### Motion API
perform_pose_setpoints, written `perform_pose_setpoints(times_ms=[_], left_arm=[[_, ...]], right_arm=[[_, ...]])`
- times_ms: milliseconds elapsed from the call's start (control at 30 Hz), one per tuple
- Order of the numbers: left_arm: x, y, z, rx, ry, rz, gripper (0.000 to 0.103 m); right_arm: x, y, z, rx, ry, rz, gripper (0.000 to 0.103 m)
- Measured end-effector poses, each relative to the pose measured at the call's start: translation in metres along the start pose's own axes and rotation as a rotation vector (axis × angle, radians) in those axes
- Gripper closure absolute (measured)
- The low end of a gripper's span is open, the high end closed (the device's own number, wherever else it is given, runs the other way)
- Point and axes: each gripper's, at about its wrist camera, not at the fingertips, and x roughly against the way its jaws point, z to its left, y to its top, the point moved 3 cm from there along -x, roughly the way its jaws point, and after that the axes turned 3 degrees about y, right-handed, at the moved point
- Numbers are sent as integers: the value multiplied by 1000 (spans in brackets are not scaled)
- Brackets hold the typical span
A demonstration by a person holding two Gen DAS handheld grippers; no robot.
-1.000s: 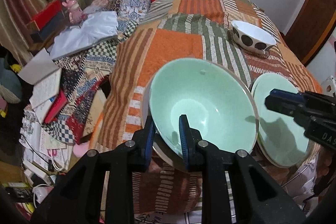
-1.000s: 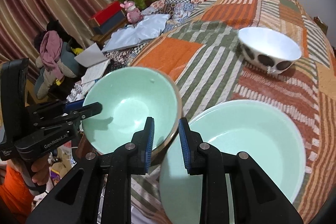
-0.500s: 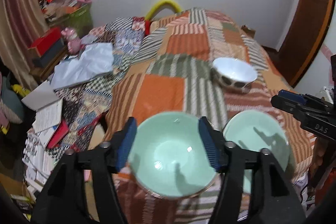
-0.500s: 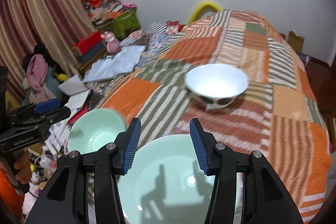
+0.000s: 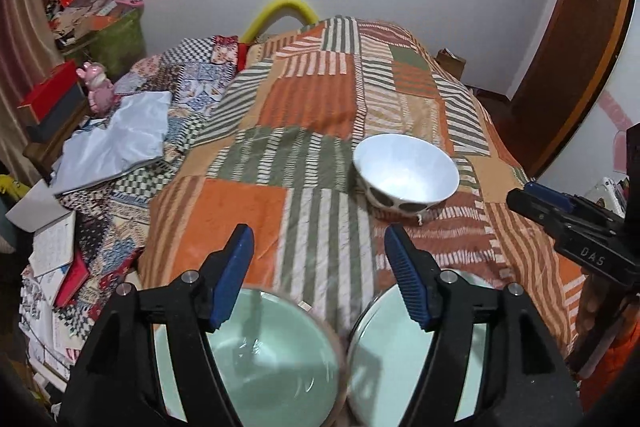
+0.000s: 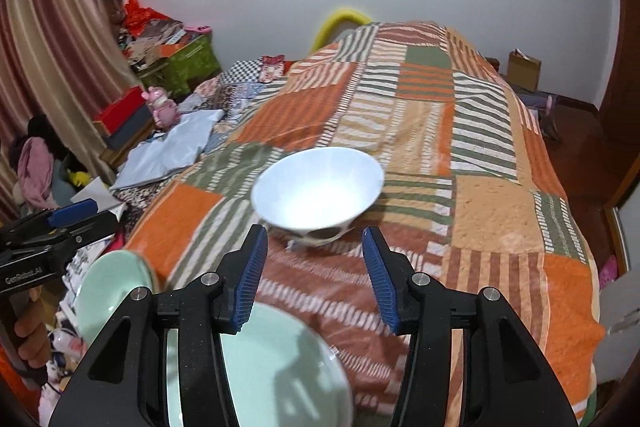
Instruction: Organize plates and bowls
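My left gripper (image 5: 318,267) hangs above the bed, its jaws opening with nothing between them. Just below it a mint-green bowl (image 5: 272,359) sits at the bed's near edge, with a mint-green plate (image 5: 396,359) touching it on the right. Farther up the bed stands a white bowl (image 5: 406,171) with dark spots. My right gripper (image 6: 314,271) is open and empty above the green plate (image 6: 276,367), and the white bowl (image 6: 320,195) lies beyond its fingertips. The green bowl (image 6: 112,287) shows at lower left, under the left gripper (image 6: 76,213).
A striped patchwork blanket (image 5: 312,99) covers the bed. To the left lie a pale cloth (image 5: 116,139), books (image 5: 52,247), a pink toy (image 5: 98,87) and a red box (image 5: 48,95). A wooden door (image 5: 568,67) stands on the right.
Both grippers went from shut on the rims of the green bowl and green plate to open, let them go, and drew back and up. The dishes now sit lower in each view.
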Motion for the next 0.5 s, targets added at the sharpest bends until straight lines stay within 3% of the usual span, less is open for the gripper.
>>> perform_pose_setpoints(times_ms=[500], left_arm=[[-87, 20, -28, -35, -40, 106, 36]], right_arm=[[-85, 12, -47, -76, -3, 124, 58]])
